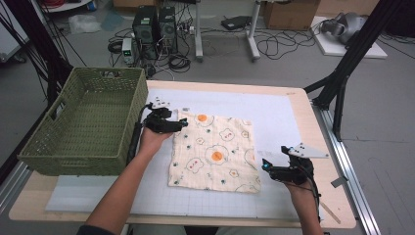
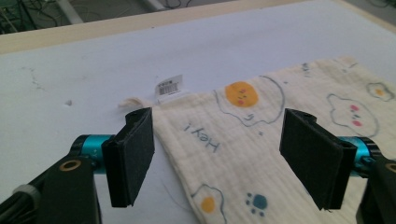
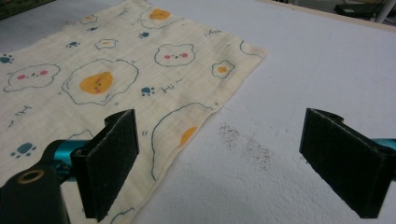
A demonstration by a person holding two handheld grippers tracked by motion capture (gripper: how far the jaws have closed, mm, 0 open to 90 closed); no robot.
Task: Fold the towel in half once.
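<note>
A cream cloth [image 1: 213, 152] printed with fried eggs, bears and paw prints lies flat on the white mat [image 1: 276, 115]. My left gripper [image 1: 183, 123] sits at the cloth's far left corner, open. In the left gripper view that corner of the cloth [image 2: 261, 140], with its small barcode label [image 2: 169, 87], lies on the mat between the spread jaws of the left gripper [image 2: 217, 142]. My right gripper [image 1: 265, 165] hovers open at the near right edge. In the right gripper view the cloth [image 3: 93, 79] edge runs under the left jaw of the right gripper [image 3: 224, 158], and bare mat lies beneath the rest.
A green woven basket [image 1: 73, 147] stands at the table's left, close beside my left hand. The wooden table edge [image 1: 313, 147] frames the mat. Computer towers, cables and a black frame leg stand on the floor beyond the table.
</note>
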